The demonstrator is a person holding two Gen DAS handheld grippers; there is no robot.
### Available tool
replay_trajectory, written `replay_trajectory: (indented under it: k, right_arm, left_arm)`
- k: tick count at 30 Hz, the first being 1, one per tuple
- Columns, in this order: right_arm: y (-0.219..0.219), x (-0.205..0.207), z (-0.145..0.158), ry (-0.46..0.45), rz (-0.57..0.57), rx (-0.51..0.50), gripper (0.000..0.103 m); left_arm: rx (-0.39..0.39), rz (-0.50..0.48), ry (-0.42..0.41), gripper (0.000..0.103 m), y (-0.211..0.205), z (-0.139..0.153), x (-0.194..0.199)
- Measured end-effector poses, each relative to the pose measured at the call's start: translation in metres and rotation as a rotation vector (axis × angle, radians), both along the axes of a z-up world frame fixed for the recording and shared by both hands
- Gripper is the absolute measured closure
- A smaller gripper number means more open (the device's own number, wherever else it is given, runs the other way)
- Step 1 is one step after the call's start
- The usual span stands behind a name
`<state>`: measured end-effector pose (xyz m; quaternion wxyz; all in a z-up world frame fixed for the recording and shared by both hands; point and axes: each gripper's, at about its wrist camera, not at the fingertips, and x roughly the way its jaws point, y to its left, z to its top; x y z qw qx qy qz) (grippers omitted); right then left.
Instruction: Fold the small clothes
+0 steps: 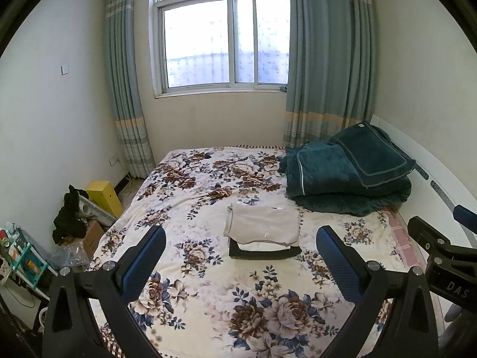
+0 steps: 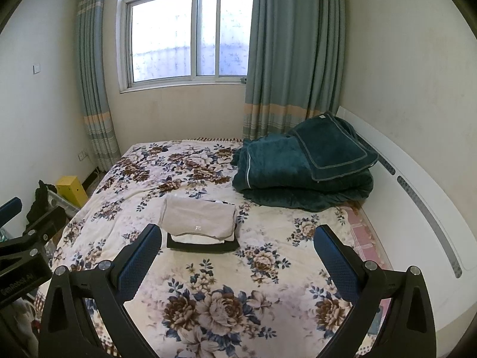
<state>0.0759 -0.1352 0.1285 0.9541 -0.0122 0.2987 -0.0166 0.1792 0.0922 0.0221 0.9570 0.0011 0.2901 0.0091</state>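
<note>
I hold both the left gripper [image 1: 241, 256] and right gripper [image 2: 237, 252] wide open and empty above the bed [image 1: 208, 292], since the folded clothes [image 1: 262, 229] sit stacked mid-bed.

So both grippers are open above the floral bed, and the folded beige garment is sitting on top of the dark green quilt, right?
Not quite. The folded beige garment tops a small stack of folded clothes on the floral bedspread, apart from the dark green quilt near the headboard. Both wrist views show this. The left gripper and right gripper are indeed open.
</note>
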Motion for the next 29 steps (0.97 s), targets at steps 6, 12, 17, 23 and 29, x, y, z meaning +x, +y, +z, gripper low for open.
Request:
replay_trajectory:
  k: [6, 12, 17, 23, 29]
  right_arm:
    - [0.0000, 0.0006, 0.0002, -0.001, 0.000, 0.003, 0.000]
    - [-0.0001, 0.0011, 0.0006, -0.001, 0.001, 0.003, 0.000]
    - [-0.0001, 0.0012, 0.0007, -0.002, 0.002, 0.004, 0.000]
    - [-0.0005, 0.0028, 0.0018, -0.003, 0.003, 0.006, 0.000]
    - [-0.0008, 0.0038, 0.0028, -0.003, 0.005, 0.006, 0.000]
  left_arm:
    - [-0.001, 0.003, -0.005, 0.000, 0.0016, 0.0005, -0.0019]
    - [-0.001, 0.003, -0.005, 0.000, 0.0012, 0.0001, -0.0021]
    - [-0.003, -0.001, -0.004, 0.000, 0.0026, 0.0007, -0.0016]
    - [-0.003, 0.001, -0.006, 0.000, 0.0017, 0.0005, -0.0022]
    - [0.002, -0.004, -0.018, 0.000, 0.0060, 0.0035, -0.0018]
